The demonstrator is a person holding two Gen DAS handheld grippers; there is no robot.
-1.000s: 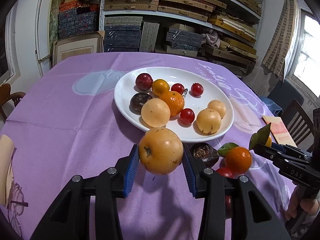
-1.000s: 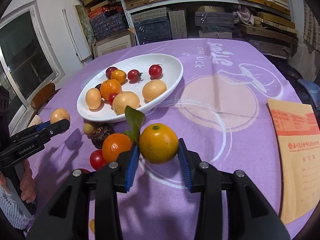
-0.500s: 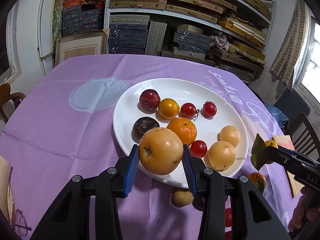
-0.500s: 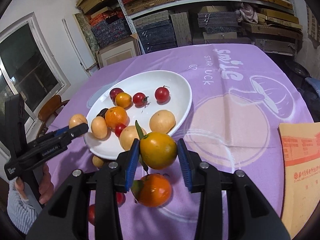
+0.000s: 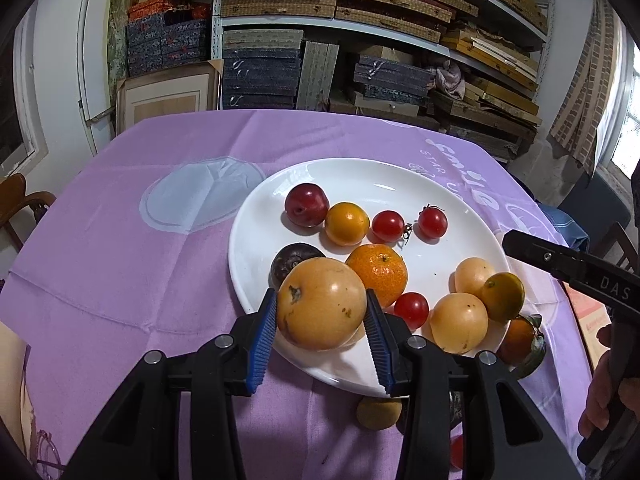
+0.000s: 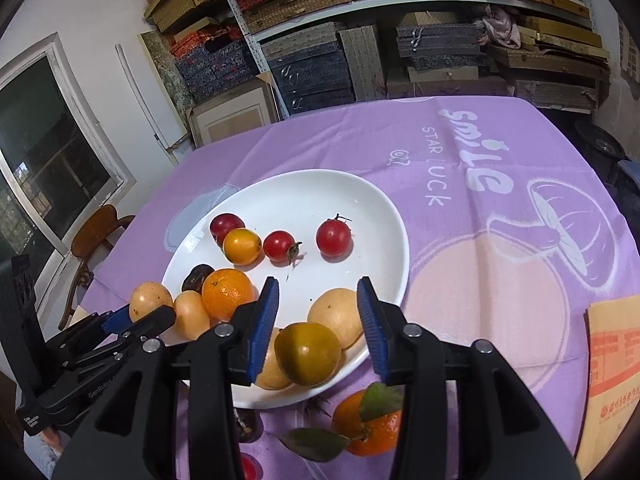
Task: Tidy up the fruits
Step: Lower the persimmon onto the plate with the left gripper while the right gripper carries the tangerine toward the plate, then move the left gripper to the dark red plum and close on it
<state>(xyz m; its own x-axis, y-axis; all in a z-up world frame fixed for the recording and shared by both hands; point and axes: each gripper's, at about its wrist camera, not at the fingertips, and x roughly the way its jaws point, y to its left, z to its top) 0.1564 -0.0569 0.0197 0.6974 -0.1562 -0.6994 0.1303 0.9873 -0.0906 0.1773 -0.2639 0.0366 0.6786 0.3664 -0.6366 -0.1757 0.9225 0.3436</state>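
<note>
Over the near rim of the white plate (image 5: 256, 240), the left gripper (image 5: 321, 320) pinches a big yellow-orange fruit (image 5: 322, 304) between its blue pads. The right gripper (image 6: 318, 324) stands spread; a greenish-yellow citrus (image 6: 308, 354) sits below its fingers, seemingly resting on the plate's edge against two pale fruits.
</note>
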